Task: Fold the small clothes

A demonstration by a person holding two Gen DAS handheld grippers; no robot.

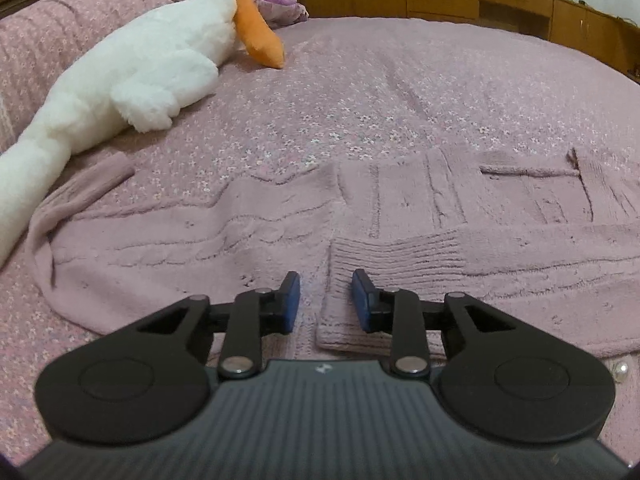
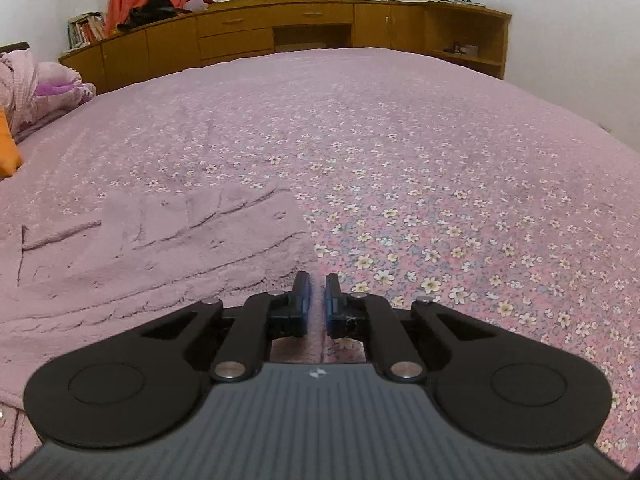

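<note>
A mauve cable-knit sweater (image 1: pixel 248 232) lies flat on the bed. One sleeve lies folded across its body, with the ribbed cuff (image 1: pixel 396 260) near the middle. My left gripper (image 1: pixel 326 300) is open just above the sweater, its blue pads on either side of the cuff's edge, holding nothing. In the right wrist view the sweater's folded right part (image 2: pixel 168 248) fills the left half. My right gripper (image 2: pixel 317 300) hovers at the sweater's right edge with its jaws a narrow gap apart and nothing between them.
A white plush goose (image 1: pixel 132 76) with an orange beak lies on the bed at the left, close to the sweater's other sleeve (image 1: pixel 96 184). The floral pink bedspread (image 2: pixel 440 184) stretches far and right. Wooden cabinets (image 2: pixel 288 28) line the far side. Pillows (image 2: pixel 44 88) sit far left.
</note>
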